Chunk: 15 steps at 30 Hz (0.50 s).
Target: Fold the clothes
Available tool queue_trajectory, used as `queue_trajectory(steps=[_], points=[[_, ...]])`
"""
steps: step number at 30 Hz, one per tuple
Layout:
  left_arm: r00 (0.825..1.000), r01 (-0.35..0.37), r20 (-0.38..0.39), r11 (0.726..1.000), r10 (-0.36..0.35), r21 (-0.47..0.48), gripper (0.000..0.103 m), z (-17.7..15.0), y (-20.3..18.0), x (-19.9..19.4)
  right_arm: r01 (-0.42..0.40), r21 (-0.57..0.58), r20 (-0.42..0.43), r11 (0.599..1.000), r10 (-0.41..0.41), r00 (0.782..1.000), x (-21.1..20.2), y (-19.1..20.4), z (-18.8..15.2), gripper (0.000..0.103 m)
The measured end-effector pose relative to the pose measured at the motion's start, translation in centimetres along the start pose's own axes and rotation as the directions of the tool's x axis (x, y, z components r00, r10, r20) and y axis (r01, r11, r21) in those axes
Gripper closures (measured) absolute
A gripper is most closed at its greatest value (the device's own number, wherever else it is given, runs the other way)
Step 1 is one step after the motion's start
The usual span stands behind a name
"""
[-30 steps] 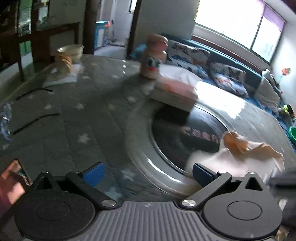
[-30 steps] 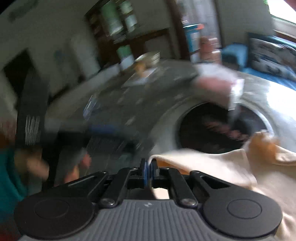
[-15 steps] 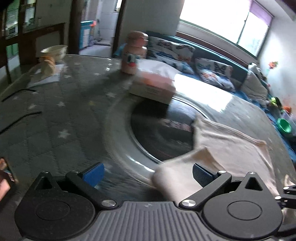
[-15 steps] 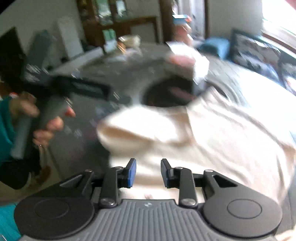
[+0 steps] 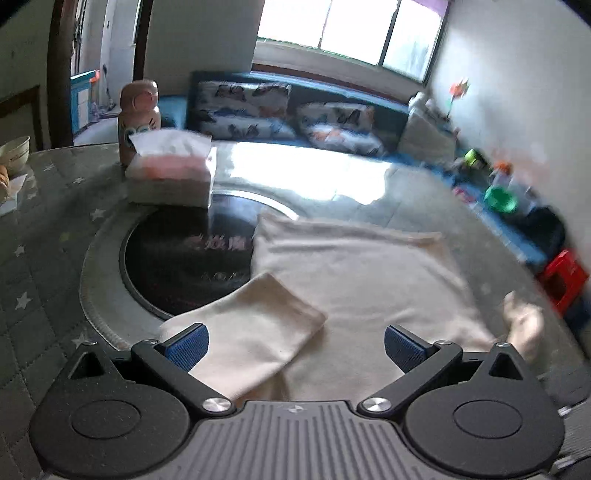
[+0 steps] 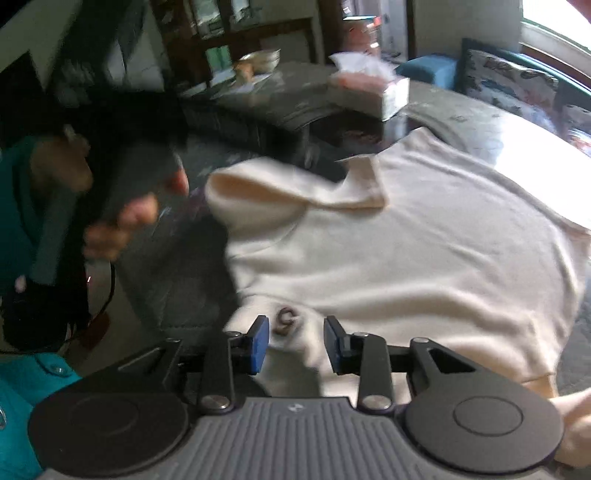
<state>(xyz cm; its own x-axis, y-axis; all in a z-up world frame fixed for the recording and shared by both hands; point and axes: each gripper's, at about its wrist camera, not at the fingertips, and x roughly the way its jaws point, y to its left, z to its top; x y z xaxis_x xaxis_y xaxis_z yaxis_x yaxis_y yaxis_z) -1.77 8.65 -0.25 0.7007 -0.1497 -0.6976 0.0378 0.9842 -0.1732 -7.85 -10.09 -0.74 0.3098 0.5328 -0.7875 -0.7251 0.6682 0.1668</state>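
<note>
While the cream shirt was spread flat on the star-patterned table, the left gripper was held wide apart over its folded sleeve — nothing clasped. The right gripper had just been opening above the collar — pads clear of the cloth.

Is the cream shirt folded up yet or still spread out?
Mostly spread: the cream shirt lies flat on the table, only one sleeve folded inward.

Pretty clearly somebody's living room: a blue sofa with butterfly cushions sat under a big window, tissue box on the table.
</note>
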Motion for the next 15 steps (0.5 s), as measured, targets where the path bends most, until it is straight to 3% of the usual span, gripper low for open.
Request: queue_trajectory(steps=[3,7,12,15], points=[[1.000,-0.015,-0.017,1.000,0.015,-0.005,0.000,0.3,-0.1,1.9,0.024,0.053,0.034,0.998,-0.026,0.999,-0.9,-1.5,-0.1,0.066],[0.998,-0.058,-0.029,0.995,0.060,0.077,0.004,0.3,-1.2,4.2,0.065,0.106,0.058,0.992,-0.071,0.996,-1.4,-3.5,0.0,0.066],[0.995,-0.086,-0.045,0.985,0.094,0.150,0.026,-0.4,-2.3,5.8,0.074,0.130,0.070,0.989,-0.084,0.994,-1.1,-4.3,0.2,0.066],[0.994,-0.104,-0.016,0.979,0.109,0.174,0.045,-0.7,-2.3,6.0,0.076,0.151,0.075,0.986,-0.088,0.993,-0.9,-4.7,-0.1,0.066]])
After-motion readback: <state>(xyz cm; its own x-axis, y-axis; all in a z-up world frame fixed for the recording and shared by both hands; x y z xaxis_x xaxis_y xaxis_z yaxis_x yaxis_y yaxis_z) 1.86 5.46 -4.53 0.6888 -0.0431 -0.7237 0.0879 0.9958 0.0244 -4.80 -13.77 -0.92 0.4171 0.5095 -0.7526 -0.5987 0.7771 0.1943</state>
